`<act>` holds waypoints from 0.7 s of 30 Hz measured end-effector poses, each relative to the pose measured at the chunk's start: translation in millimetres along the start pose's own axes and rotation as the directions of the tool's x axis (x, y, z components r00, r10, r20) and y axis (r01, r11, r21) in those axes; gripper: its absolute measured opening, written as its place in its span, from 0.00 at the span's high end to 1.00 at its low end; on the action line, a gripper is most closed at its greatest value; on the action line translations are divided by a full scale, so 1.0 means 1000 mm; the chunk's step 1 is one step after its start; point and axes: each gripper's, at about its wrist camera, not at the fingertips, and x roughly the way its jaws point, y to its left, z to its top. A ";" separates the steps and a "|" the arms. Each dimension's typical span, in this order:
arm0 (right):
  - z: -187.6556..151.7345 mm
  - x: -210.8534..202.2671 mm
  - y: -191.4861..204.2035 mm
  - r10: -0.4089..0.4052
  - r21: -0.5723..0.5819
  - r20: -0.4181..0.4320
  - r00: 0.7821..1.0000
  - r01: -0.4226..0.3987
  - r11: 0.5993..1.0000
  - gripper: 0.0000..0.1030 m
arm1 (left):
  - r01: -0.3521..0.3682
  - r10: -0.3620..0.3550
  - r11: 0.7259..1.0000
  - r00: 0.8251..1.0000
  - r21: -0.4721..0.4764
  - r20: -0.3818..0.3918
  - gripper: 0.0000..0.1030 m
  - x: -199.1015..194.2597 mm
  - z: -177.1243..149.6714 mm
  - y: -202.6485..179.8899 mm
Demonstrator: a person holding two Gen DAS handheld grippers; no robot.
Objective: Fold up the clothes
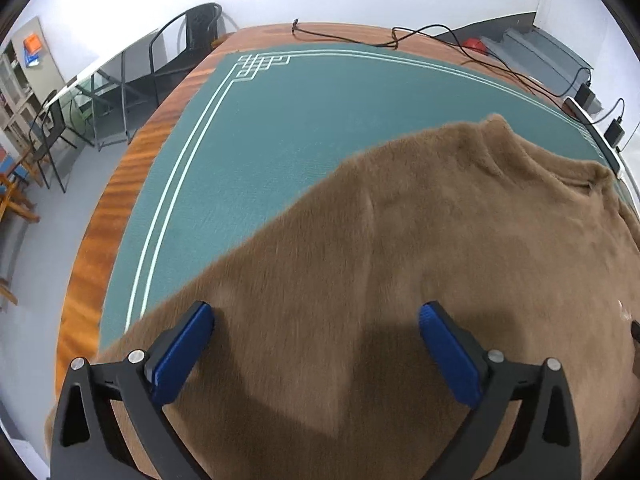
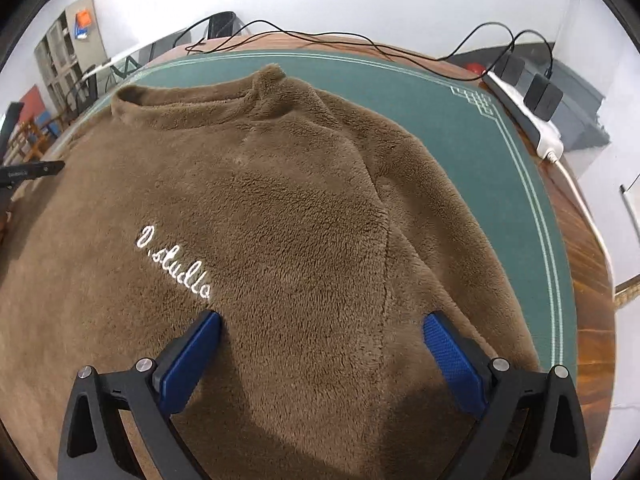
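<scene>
A fuzzy brown sweater (image 2: 280, 200) lies flat and face up on a green mat (image 2: 460, 120), its collar (image 2: 192, 100) toward the far side and white script lettering (image 2: 172, 264) on the chest. My right gripper (image 2: 322, 328) hovers open over the sweater's lower front, blue pads wide apart with nothing between them. In the left wrist view the same sweater (image 1: 400, 260) fills the lower right, and my left gripper (image 1: 316, 320) stands open above its left side. Part of the left gripper shows as a black piece (image 2: 32, 170) at the far left of the right wrist view.
The green mat (image 1: 260, 140) covers a wooden table (image 1: 120, 200). Black cables (image 2: 320, 38) and a white power strip with adapters (image 2: 524, 108) lie along the far and right edges. Chairs and a glass desk (image 1: 120, 80) stand on the floor to the left.
</scene>
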 end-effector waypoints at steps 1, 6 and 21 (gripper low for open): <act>-0.003 -0.004 0.003 -0.004 -0.005 0.001 1.000 0.004 1.000 0.01 | 0.010 -0.010 1.000 1.000 0.015 0.007 0.00 -0.010 -0.010 -0.003; -0.026 -0.050 0.023 0.049 -0.059 0.063 0.997 -0.045 0.997 0.01 | 0.060 -0.064 0.994 0.997 0.089 0.040 0.00 -0.062 -0.060 -0.016; -0.212 -0.156 0.126 0.307 -0.279 0.054 0.950 -0.281 0.918 0.01 | 0.191 -0.222 0.939 0.972 0.287 0.080 0.00 -0.185 -0.220 -0.055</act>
